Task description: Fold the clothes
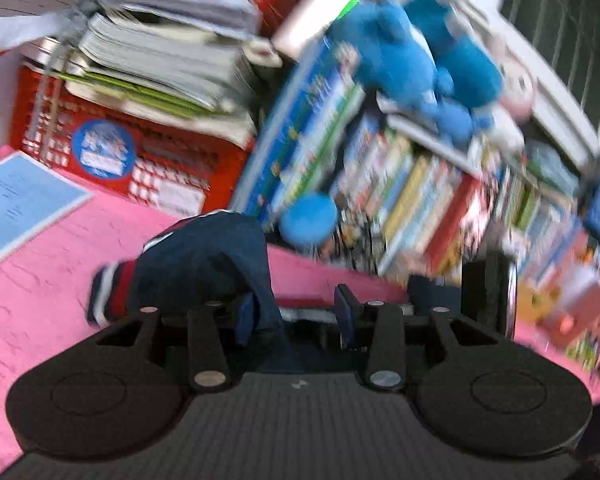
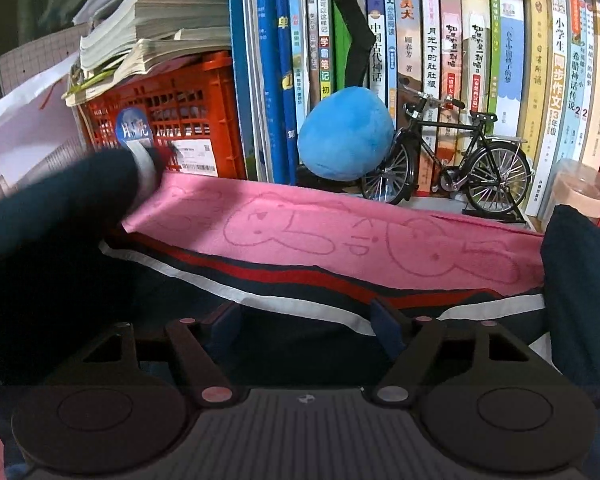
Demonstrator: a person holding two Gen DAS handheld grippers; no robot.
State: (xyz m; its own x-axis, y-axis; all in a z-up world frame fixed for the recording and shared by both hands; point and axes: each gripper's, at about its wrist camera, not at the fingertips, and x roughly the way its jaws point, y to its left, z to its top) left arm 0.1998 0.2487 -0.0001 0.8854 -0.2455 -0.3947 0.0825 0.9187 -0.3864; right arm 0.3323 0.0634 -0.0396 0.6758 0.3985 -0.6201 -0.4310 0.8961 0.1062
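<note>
Two views from cameras mounted on hand-held tools, both facing a cluttered shelf of books behind a worktop covered with a pink cloth printed with cartoon rabbit outlines.

The left view is blurred and tilted. The left tool has its jaws spread apart, and a bunched fold of a dark navy garment with red and white striped trim drapes over its left finger and rises in a hump just beyond it. Whether the fabric is pinched cannot be told; the jaws look released. The garment's striped cuff hangs to the left, over the pink cloth. A blue sheet of paper lies flat on the cloth at far left. Behind it stands a red crate topped with a stack of papers, and to the right a row of leaning books with a blue plush toy above them.

The right view is sharp. The right tool also has its jaws apart, resting low over the same navy garment, which lies spread across the near part of the pink cloth, its red and white stripes running diagonally between the fingers. More dark fabric bulks up at the left and right edges of the view. Behind the cloth sit a blue plush ball, a small model bicycle, the red crate and upright books.
</note>
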